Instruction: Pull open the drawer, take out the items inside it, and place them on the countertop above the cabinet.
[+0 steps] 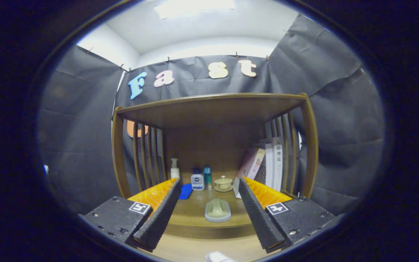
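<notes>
I am looking forward along my tongs (206, 213), which stand wide apart with nothing between them, held level and aimed straight into an open wooden cabinet (209, 105) with slatted sides. Each finger (158, 214) carries a small square marker on its base; I cannot read any meaning from it.

Going left to right along the back of the surface (195, 213): a white pump bottle (174, 169) stands upright by the left slats. A flat blue item (185, 191) lies just beside the left fingertip. A white bottle with a dark blue cap and label (197, 181) stands next, its writing too small to read, with a teal bottle (207, 177) touching or just beside it. A small pale lidded cup (223, 183) sits to their right. Leaning books (264, 165) fill the right side; one white spine bears dark characters running top to bottom, too blurred for me to read.

Just ahead of the fingertips, between them, a pale green oblong item on a grey base (217, 210) rests on the surface, its long axis pointing away from me toward the cabinet's back. Below it, a lower wooden ledge (195, 247) runs across, and a white item (218, 257) lies near me, mostly cut off.

I cannot make out a drawer front.
</notes>
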Available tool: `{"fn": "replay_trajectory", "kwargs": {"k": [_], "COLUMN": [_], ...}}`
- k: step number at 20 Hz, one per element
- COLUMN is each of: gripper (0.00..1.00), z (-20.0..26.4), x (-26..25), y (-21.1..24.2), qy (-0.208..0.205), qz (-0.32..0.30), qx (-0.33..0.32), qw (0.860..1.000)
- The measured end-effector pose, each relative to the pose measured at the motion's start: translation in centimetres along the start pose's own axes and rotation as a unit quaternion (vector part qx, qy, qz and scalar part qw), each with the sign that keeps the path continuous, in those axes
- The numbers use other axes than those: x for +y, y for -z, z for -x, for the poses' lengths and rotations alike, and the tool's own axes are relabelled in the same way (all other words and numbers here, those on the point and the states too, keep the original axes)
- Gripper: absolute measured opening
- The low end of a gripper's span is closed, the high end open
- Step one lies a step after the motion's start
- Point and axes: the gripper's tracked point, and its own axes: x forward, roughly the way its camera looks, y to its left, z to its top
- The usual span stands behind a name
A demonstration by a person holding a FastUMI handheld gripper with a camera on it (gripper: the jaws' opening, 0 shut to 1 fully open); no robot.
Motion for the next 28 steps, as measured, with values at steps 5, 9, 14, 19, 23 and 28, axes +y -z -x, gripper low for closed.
{"fn": "replay_trajectory", "kwargs": {"k": [5, 9, 14, 19, 23, 28], "gripper": [0.99, 0.99, 1.00, 1.00, 0.99, 1.00], "z": [4.1, 7.0, 10.0, 12.1, 13.4, 13.6], "x": [0.1, -1.1, -2.2, -3.2, -3.3, -3.5], "y": [4.2, 9.1, 14.6, 18.2, 20.0, 22.4], "qy": [0.003, 0.020, 0.037, 0.047, 0.042, 0.043], "qz": [-0.017, -0.008, 0.013, 0.021, 0.026, 0.033], "qx": [-0.001, 0.017, 0.050, 0.075, 0.095, 0.124], "qw": [1.000, 1.000, 0.998, 0.996, 0.994, 0.991]}}
